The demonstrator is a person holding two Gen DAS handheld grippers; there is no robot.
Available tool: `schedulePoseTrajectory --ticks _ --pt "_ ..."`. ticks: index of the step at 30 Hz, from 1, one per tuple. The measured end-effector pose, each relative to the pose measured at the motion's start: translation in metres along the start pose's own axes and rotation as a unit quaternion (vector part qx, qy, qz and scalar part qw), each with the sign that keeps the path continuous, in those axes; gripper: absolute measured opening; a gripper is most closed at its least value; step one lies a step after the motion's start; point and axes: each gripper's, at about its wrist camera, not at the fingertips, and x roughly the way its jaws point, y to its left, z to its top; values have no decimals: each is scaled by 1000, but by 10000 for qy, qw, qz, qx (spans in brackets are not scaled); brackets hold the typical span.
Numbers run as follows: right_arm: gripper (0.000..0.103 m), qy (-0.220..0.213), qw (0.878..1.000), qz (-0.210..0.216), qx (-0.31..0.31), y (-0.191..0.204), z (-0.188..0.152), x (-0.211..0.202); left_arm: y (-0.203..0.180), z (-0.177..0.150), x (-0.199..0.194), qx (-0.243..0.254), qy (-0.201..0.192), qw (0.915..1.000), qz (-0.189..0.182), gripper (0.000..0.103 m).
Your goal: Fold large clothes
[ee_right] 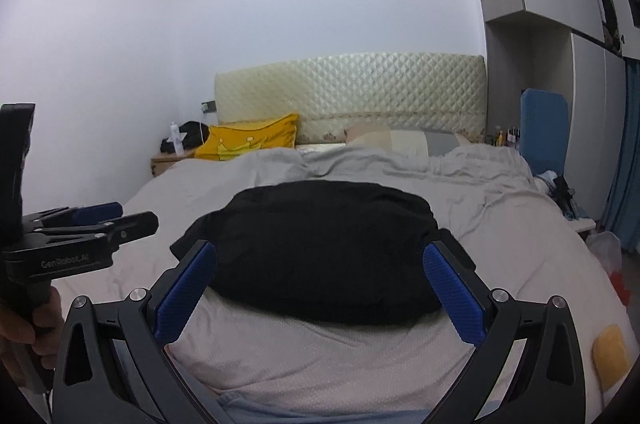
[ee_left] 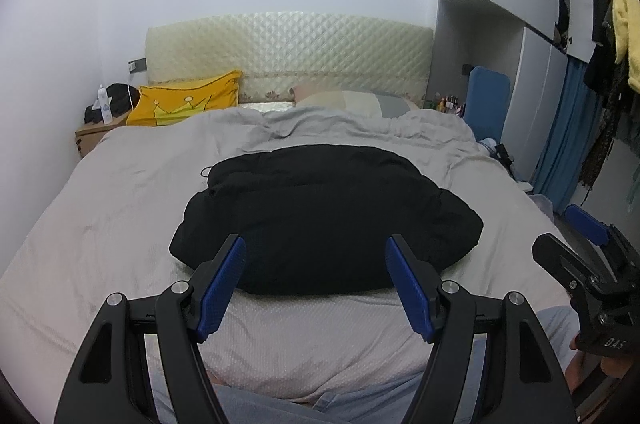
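A large black garment (ee_left: 320,216) lies in a thick bundle on the grey bed cover (ee_left: 104,216), near the foot of the bed; it also shows in the right wrist view (ee_right: 320,248). My left gripper (ee_left: 316,248) is open and empty, held just above the bundle's near edge. My right gripper (ee_right: 320,256) is open and empty, also just short of the bundle's near edge. The right gripper shows at the right edge of the left wrist view (ee_left: 588,256), and the left gripper at the left edge of the right wrist view (ee_right: 92,220).
A yellow pillow (ee_left: 188,102) and a pale pillow (ee_left: 344,102) lie by the quilted headboard (ee_left: 288,52). A nightstand (ee_left: 94,134) stands at the far left. A blue chair (ee_left: 488,100), wardrobe and hanging clothes (ee_left: 616,36) fill the right side.
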Motion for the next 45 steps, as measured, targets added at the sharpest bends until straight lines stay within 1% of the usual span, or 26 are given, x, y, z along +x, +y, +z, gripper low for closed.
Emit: schedulePoseTrajectory --ticks 16,21,45 --pt "103 102 9999 -43 84 2 -8 6 3 -10 15 -66 210 9998 15 73" --pt "103 117 9998 -60 128 2 -7 8 2 -11 15 -88 221 9997 53 73" --pt "103 140 9995 -72 273 -2 -9 9 4 -11 14 -158 161 9997 6 73"
